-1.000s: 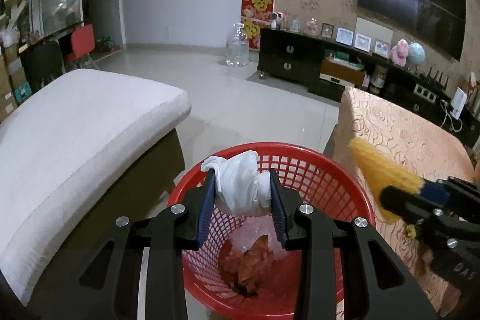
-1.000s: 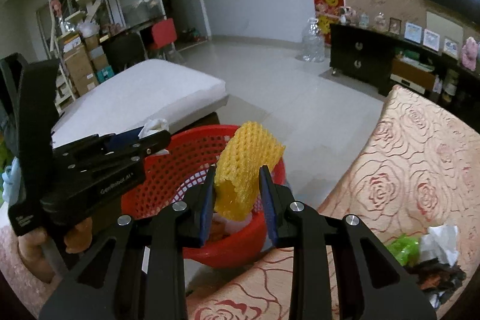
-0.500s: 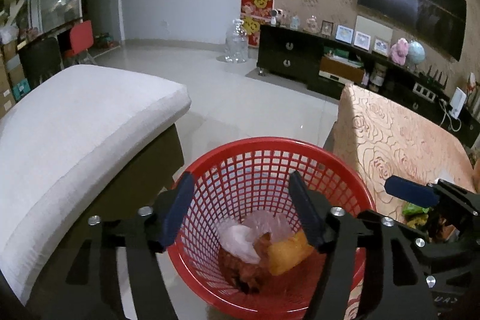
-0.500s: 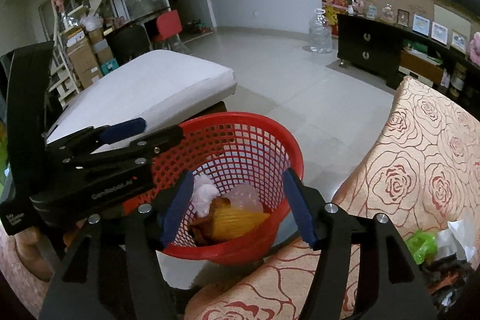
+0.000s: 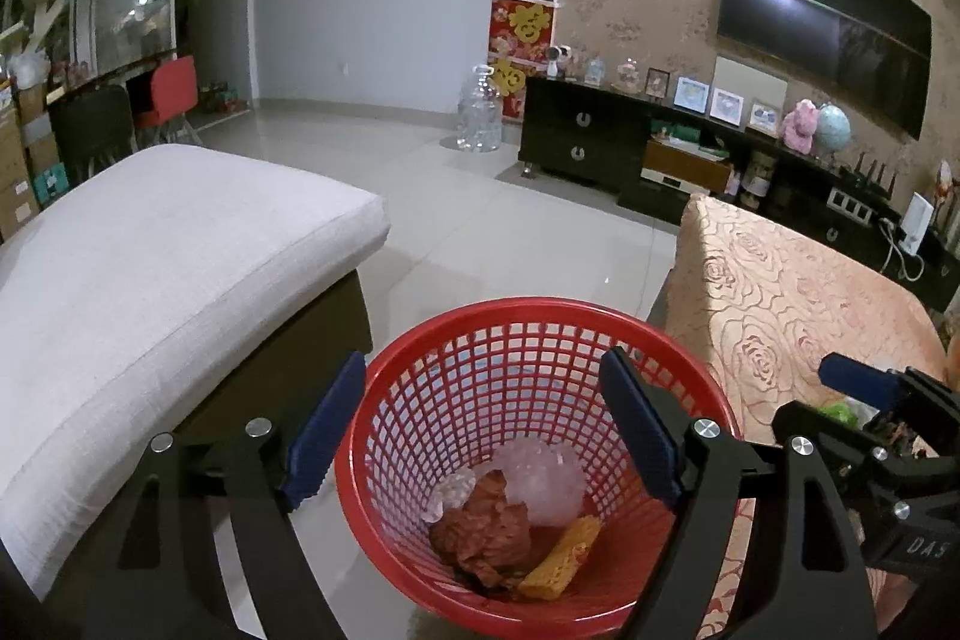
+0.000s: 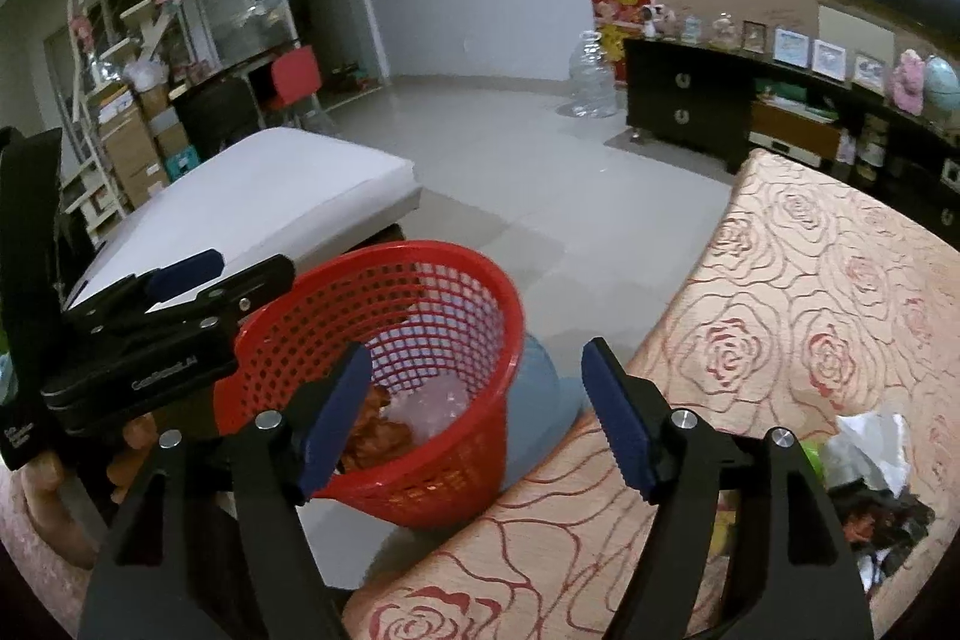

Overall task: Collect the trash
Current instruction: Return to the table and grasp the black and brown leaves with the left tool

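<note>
Left wrist view: white cushioned bench sits off to the left of the jaws, rose-patterned tablecloth to the right. Red mesh basket is straight ahead and below the left gripper, whose jaws have just been opening and stand wide with nothing between them. Down in the basket, beyond the fingertips: a brownish wad, a pale crumpled lump (plastic, I think, it's blurry) and the yellow foam net. Right gripper has likewise just spread wide, empty, basket ahead-left of it. More trash lies on the cloth right of its jaws.
</note>
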### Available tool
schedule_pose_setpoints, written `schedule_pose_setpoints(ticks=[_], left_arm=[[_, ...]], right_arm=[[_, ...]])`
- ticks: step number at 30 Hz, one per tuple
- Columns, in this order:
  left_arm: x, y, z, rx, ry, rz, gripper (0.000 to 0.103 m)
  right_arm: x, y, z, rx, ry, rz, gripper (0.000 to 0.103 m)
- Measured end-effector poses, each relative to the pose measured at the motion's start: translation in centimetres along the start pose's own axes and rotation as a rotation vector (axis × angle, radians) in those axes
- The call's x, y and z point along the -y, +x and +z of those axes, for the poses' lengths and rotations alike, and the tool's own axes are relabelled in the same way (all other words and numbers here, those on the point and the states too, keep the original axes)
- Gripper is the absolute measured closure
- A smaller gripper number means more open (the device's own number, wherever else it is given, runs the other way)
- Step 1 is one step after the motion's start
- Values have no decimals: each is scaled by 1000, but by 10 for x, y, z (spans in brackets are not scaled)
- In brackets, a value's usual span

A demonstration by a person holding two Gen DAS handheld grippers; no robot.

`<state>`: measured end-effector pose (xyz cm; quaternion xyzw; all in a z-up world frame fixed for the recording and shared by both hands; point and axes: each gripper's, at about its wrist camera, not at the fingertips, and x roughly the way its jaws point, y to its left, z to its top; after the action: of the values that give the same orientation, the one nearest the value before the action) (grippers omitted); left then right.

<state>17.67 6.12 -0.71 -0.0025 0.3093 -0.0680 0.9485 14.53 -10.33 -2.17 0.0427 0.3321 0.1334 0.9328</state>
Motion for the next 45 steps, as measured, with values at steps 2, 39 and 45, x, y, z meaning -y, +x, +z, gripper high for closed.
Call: schedule_pose_setpoints(ticks=[2, 39, 45], left_arm=[[2, -1, -1, 2, 3, -5, 26], [174, -18, -54, -27, 338, -297, 26], [211, -21, -72, -66, 403, -383, 26]], right_arm=[[5, -6, -2, 9, 7, -19, 33], [189, -155, -93, 85, 462, -432, 27], [194, -153, -95, 76, 473, -440, 27]])
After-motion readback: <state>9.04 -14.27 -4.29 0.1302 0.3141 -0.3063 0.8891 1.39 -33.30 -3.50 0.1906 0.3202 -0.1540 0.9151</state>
